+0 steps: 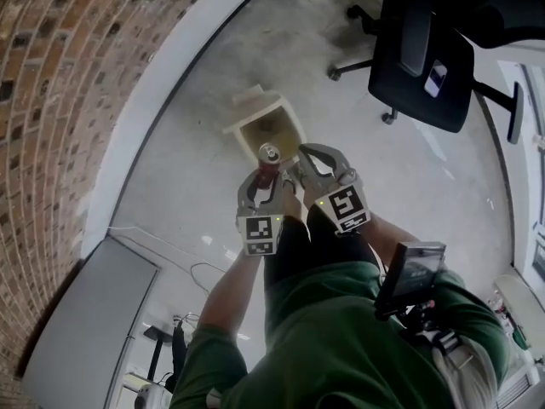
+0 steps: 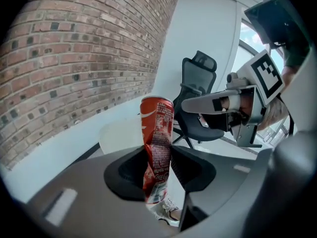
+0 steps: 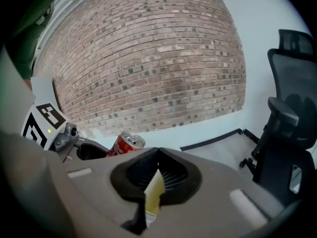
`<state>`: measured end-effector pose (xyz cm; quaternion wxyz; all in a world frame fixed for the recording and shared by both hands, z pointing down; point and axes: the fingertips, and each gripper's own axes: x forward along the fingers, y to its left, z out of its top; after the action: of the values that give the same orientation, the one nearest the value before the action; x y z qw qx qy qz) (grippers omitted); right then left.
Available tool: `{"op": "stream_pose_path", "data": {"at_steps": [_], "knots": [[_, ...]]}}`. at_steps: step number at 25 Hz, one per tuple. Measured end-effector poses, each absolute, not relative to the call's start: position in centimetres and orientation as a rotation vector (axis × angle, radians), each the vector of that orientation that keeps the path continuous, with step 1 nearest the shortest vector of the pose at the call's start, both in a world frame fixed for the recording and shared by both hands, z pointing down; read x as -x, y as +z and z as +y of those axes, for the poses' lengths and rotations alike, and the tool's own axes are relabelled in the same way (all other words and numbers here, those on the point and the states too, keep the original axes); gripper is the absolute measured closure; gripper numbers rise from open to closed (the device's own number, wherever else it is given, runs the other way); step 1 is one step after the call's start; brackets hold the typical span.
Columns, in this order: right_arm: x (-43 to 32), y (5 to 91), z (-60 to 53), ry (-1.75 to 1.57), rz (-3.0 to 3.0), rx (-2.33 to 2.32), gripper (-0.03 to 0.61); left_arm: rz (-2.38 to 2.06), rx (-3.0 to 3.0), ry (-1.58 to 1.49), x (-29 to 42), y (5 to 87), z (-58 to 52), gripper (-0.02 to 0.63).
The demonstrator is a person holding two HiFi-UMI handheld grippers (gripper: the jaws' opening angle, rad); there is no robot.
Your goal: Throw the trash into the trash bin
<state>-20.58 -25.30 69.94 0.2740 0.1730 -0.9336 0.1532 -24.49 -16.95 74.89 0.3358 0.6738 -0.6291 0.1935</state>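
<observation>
We hold: left gripper [image 2: 159, 167] clamped on crushed red can [image 2: 157, 143], long axis upright, opened top skyward, above trash bin [image 1: 255, 118]; right gripper [image 3: 157, 175] pinching yellowish scrap [image 3: 153, 195]. Concrete floor [image 1: 204, 160], brick wall [image 1: 68, 75], office chair [image 1: 421, 58].

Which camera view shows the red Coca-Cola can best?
The left gripper view: the dented red Coca-Cola can stands full length between the left tongs, label visible. The head view shows only its top, small; the right gripper view shows its upper part.

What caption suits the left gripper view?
Left gripper clamps a crushed Coca-Cola can; brick wall and office chair behind.
</observation>
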Motion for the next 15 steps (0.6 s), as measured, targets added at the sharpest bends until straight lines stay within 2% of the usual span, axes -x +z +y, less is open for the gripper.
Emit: {"op": "stream_pose_path", "data": {"at_steps": [15], "knots": [[19.6, 85.4, -23.6, 0.5, -2.363, -0.411, 0.575, -1.475, -1.649, 0.681, 23.4, 91.5, -15.9, 0.459]]}}
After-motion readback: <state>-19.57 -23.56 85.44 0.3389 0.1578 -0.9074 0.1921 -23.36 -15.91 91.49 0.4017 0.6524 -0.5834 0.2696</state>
